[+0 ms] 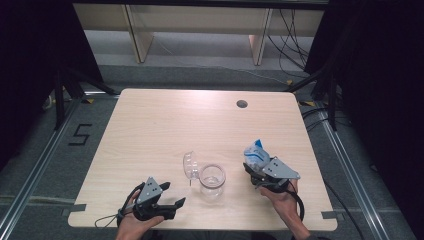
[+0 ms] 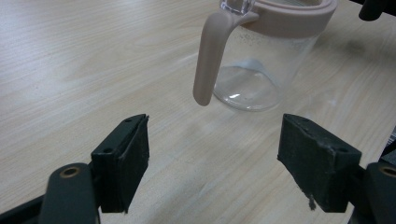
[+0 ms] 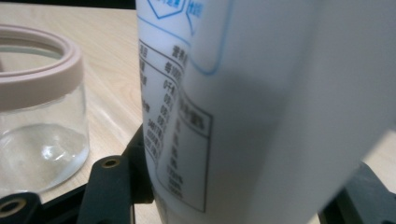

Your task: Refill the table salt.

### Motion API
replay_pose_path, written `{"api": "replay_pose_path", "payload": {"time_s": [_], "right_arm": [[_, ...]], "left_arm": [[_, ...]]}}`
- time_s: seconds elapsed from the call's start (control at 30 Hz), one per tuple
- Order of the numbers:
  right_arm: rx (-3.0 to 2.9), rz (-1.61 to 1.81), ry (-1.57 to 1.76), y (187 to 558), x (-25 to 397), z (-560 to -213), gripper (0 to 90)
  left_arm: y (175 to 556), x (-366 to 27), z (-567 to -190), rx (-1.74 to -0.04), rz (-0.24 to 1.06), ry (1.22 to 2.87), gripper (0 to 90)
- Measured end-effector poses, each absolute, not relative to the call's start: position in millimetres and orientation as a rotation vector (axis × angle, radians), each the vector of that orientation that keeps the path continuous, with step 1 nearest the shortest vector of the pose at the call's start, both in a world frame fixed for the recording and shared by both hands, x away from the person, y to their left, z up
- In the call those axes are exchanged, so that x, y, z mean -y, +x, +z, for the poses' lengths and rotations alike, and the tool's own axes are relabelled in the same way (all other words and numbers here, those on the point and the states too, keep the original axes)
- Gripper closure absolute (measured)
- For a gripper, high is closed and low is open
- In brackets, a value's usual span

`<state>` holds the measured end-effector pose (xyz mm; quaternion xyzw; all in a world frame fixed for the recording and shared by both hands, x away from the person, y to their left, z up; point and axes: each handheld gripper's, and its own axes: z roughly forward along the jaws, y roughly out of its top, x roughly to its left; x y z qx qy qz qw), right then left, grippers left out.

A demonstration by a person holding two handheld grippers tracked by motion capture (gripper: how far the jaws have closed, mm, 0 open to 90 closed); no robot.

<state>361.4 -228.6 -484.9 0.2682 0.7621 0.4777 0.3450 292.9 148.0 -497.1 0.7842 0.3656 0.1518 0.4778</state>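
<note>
Jar [image 1: 212,182] stands open near our table [image 1: 150,125] edge, bare wood beyond; our left gripper [image 1: 172,195] gapes wide beside it, right gripper [image 1: 251,169] clamps a pouch [image 1: 256,155].

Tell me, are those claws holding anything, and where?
The right gripper clamps a white-and-blue packet near its lower end. The left gripper is open, holding nothing.

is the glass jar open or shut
Open. The glass jar stands upright with its mouth uncovered, and its clear lid hangs flipped back at its left side. The jar looks empty.
</note>
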Motion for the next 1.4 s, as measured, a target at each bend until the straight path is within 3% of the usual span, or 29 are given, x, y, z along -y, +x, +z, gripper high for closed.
{"api": "replay_pose_path", "payload": {"time_s": [1.4], "right_arm": [[-1.99,1.084,0.315,374.9,201.1,-466.6,42.8]], "left_arm": [[292.9,-148.6,-497.8,-0.907,0.358,1.899,24.1]]}}
